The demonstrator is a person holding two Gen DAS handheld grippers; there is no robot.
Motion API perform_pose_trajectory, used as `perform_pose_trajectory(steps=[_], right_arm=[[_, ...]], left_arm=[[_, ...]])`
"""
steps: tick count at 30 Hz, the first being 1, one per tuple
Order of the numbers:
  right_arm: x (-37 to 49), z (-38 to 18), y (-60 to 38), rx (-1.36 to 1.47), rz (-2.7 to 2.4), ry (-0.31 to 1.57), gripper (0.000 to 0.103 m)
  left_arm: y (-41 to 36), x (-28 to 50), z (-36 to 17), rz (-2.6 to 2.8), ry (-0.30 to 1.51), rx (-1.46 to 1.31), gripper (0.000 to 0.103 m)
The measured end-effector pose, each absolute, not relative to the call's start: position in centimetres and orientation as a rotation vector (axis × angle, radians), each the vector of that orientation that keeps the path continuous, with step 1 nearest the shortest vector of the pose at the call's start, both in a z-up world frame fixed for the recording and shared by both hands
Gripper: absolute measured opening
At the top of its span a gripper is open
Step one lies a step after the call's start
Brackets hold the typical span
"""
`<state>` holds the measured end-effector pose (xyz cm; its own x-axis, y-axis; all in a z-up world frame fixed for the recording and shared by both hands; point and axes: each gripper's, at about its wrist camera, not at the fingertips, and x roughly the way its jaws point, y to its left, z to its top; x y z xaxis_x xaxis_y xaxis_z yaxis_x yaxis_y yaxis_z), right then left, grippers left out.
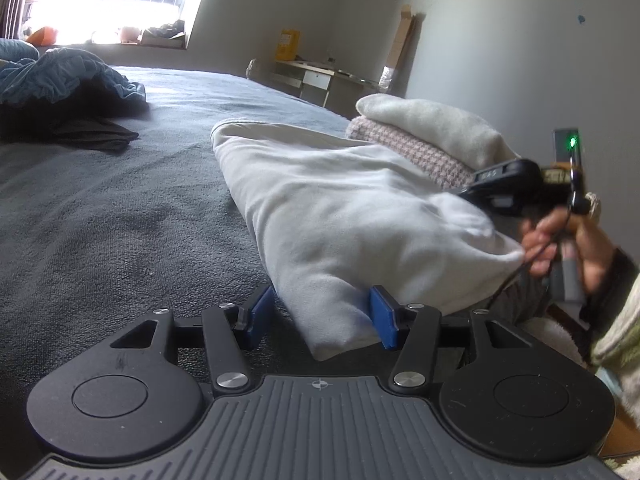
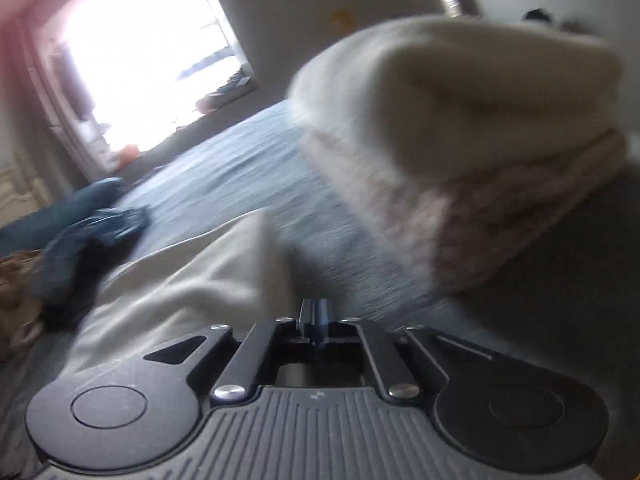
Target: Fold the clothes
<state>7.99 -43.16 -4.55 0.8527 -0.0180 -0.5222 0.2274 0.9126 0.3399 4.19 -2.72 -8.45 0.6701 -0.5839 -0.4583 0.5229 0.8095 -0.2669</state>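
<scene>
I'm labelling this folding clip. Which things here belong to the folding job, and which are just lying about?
Job:
- white garment, corner between the left claw pads
- folded stack
- blue clothes heap
- right claw, shut

Lying about:
- desk
- yellow box

open bed to my left, laundry crowding the right
bare grey bedspread (image 1: 120, 208) gives free passage; folded white garment (image 1: 340, 216), stacked pile (image 1: 424, 136) and blue heap (image 1: 60, 76) block.

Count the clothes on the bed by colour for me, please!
White folded garment: 1
Cream folded top: 1
Pink knit: 1
Blue crumpled clothes: 1
Black garment: 1
Total: 5
</scene>
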Motion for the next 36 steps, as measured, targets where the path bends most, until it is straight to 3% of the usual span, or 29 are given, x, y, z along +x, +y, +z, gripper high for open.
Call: perform_pose_trajectory(steps=[4,8,10,13,14,17,21,23,29,32,36], right_arm=[[6.6,-2.0,-42.2,0.425,0.024,0.498,0.005],[10.8,-3.5,-38.8,0.429,0.238,0.664,0.005],[13.9,-4.7,-39.9,0.479,0.174,0.715,0.0],[15.8,-3.9,-41.4,0.446,-0.015,0.702,0.0],[15.4,-2.8,-40.8,0.382,-0.045,0.677,0.007],[14.0,-0.4,-38.2,0.301,0.06,0.635,0.007],[16.7,-1.6,-34.9,0.395,0.313,0.757,0.007],[19.4,-3.4,-35.4,0.392,0.199,0.818,0.0],[18.4,0.7,-32.5,0.17,0.126,0.677,0.007],[18.3,1.9,-27.9,0.173,0.476,0.774,0.007],[23.3,-1.1,-22.5,0.165,0.616,0.939,0.006]], left_arm=[[-2.6,4.3,-8.7,-0.626,0.556,-0.13,0.053],[-2.6,4.1,-8.6,-0.62,0.563,-0.141,0.053],[-2.7,4.0,-8.5,-0.621,0.559,-0.127,0.053],[-2.8,4.0,-8.4,-0.62,0.56,-0.117,0.053],[-2.7,4.0,-8.4,-0.621,0.559,-0.116,0.053],[-2.5,4.1,-8.7,-0.626,0.561,-0.142,0.053],[-2.3,4.1,-8.8,-0.629,0.56,-0.16,0.053],[-2.3,4.1,-8.8,-0.629,0.557,-0.162,0.053],[-1.9,4.1,-9.2,-0.649,0.55,-0.179,0.053],[-1.7,4.3,-9.2,-0.664,0.554,-0.188,0.053],[-1.8,4.3,-9.3,-0.665,0.55,-0.184,0.053]])
